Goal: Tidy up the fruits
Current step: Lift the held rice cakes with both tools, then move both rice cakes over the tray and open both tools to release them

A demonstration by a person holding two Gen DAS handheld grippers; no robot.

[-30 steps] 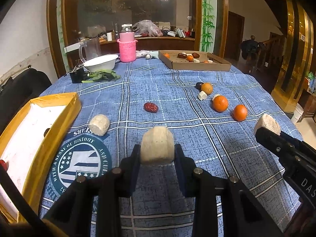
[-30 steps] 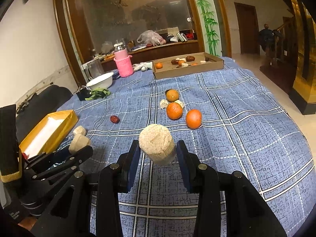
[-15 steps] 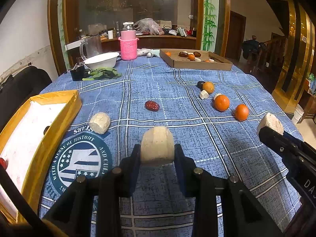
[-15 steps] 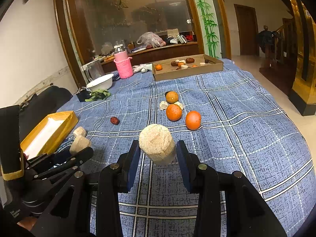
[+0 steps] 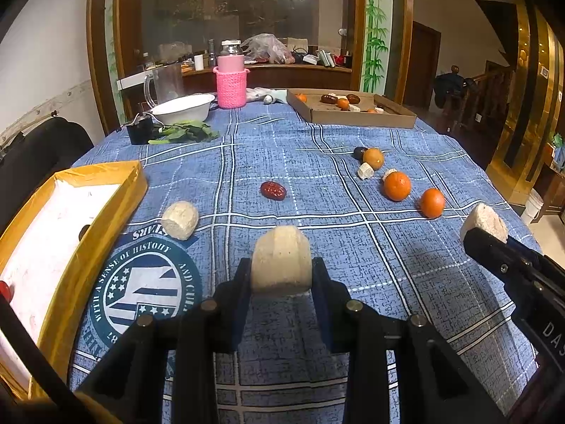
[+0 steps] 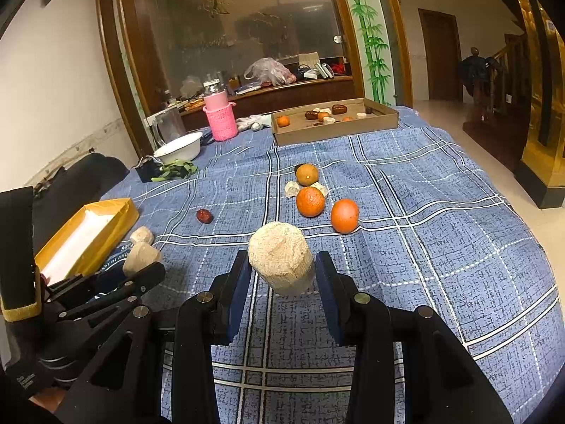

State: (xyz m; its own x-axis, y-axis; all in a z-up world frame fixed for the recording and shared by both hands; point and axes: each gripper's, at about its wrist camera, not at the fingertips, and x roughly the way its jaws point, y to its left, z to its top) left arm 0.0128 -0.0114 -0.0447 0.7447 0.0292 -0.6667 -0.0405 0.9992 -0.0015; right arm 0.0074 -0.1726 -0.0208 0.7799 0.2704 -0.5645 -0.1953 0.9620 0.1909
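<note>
My left gripper (image 5: 282, 272) is shut on a pale fibrous cylinder chunk (image 5: 281, 263), held just above the blue checked cloth. My right gripper (image 6: 283, 269) is shut on a similar pale chunk (image 6: 280, 261). In the left wrist view the right gripper's chunk (image 5: 484, 222) shows at the right edge. A third pale chunk (image 5: 180, 215) lies beside the yellow box (image 5: 106, 212) on the left. A red date (image 5: 272, 189) lies mid-table. Three oranges (image 5: 397, 186) (image 5: 432, 203) (image 5: 373, 158) and small pale bits lie to the right.
A flat cardboard tray (image 5: 367, 118) holding several fruits stands at the far side. A white bowl (image 5: 183, 107), green leaves (image 5: 183, 133), a glass jug and a pink-sleeved bottle (image 5: 231, 83) stand at the back left. The table's edge drops off on the right.
</note>
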